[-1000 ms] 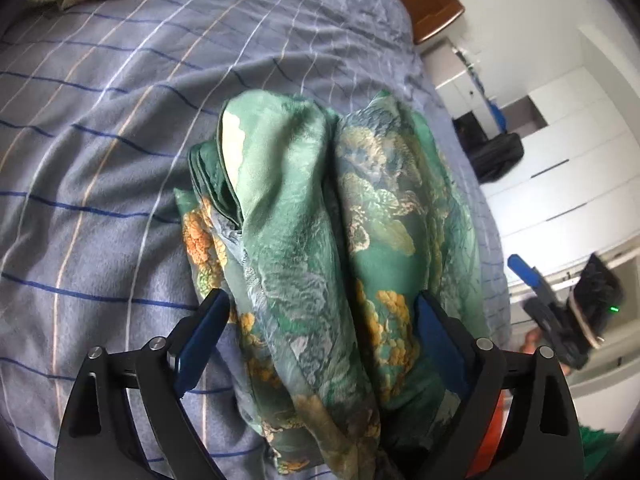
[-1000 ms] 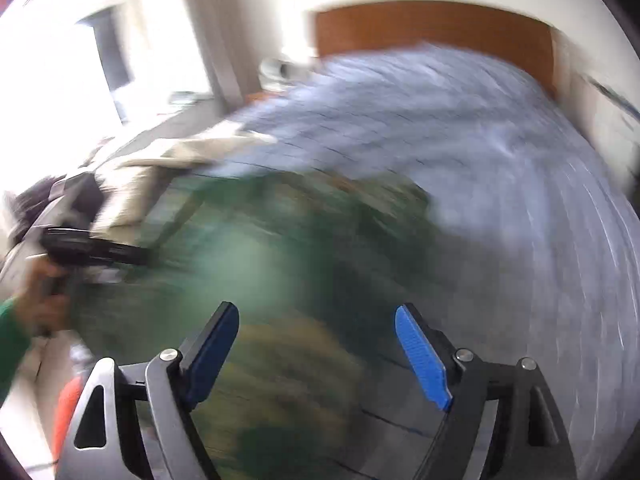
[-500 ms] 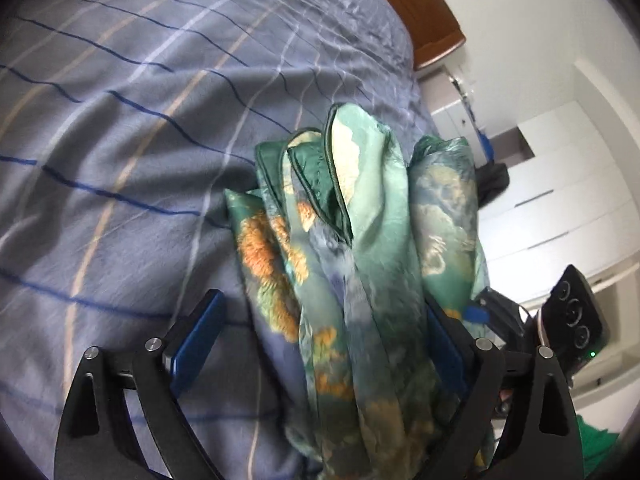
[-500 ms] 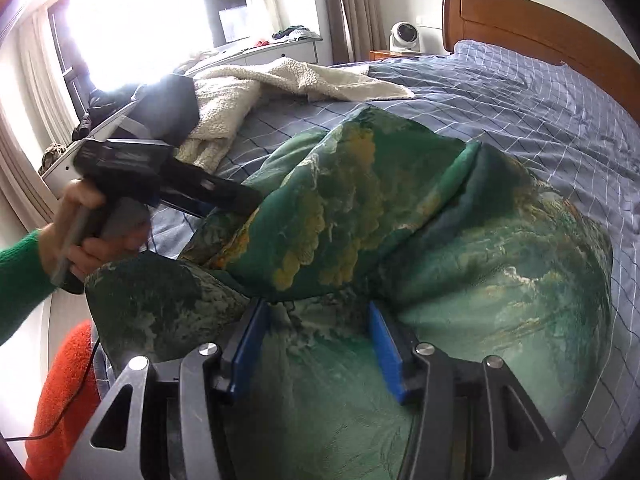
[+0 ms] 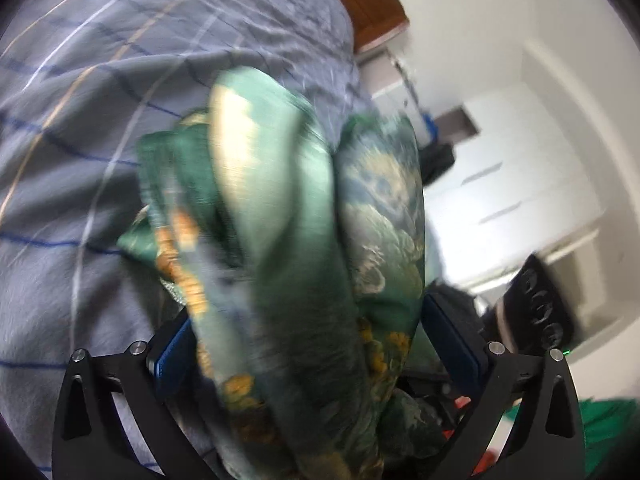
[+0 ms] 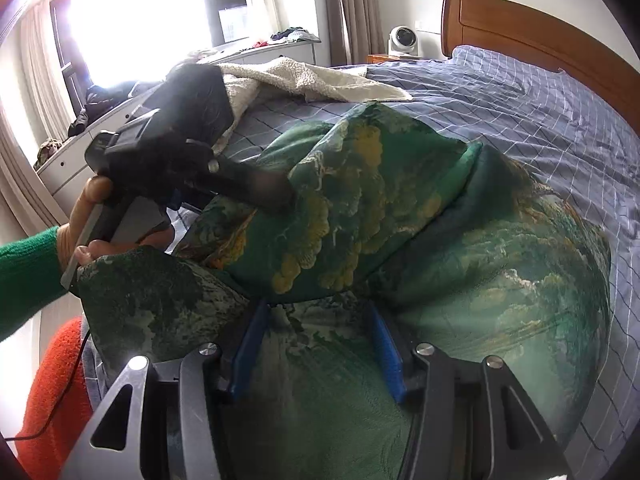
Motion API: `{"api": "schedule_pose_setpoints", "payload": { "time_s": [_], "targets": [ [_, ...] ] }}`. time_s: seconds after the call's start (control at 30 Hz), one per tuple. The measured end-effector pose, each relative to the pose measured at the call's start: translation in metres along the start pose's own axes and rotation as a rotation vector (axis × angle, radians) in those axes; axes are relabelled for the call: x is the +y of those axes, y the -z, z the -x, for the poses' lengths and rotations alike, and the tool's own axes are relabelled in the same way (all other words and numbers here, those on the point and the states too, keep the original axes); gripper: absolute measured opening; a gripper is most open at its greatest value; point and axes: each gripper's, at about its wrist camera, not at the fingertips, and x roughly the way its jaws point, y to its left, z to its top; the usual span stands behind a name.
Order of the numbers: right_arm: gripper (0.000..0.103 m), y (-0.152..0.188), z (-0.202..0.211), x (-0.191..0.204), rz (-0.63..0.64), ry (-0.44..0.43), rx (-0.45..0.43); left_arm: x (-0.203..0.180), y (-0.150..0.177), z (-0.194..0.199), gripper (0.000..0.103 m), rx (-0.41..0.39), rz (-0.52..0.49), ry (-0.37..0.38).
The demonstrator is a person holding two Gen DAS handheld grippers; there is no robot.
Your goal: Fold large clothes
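Green garment (image 6: 460,248) lies bunched on the bed (image 6: 560,120), near its edge. Looks light, soft and slippery, probably satin; folds will likely slide, so grip through a thick doubled edge, not a single layer. Right gripper (image 6: 316,344) sits half closed, pads pinching a ridge of cloth. Left gripper (image 5: 308,344) jaws are opening very wide, a fat fold between them; contact is too blurred to tell.

The bed (image 6: 520,92), covered in a blue-grey checked sheet, carries a bunched green patterned garment (image 6: 500,272) near its edge and a cream fleecy blanket (image 6: 304,80) beyond.
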Motion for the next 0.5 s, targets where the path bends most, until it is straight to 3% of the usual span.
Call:
{"api": "schedule_pose_setpoints", "payload": {
  "time_s": [0.13,0.27,0.33,0.4,0.5],
  "targets": [
    [0.053,0.000,-0.001,0.002,0.004,0.013,-0.008,-0.003,-0.009,-0.022,0.102,0.070,0.005,-0.105],
    [0.053,-0.002,0.020,0.002,-0.015,0.057,-0.013,-0.007,-0.010,-0.026,0.088,0.073,-0.008,-0.176],
    [0.061,0.003,0.043,-0.013,-0.111,0.015,-0.021,-0.006,-0.007,-0.022,0.084,0.065,-0.009,-0.170],
    [0.076,0.023,0.076,-0.042,-0.271,0.025,-0.092,-0.006,-0.005,-0.021,0.083,0.062,-0.007,-0.166],
    [0.078,0.071,0.110,-0.097,-0.528,0.073,-0.142,-0.007,0.000,-0.018,0.084,0.057,-0.012,-0.178]
  ]
}}
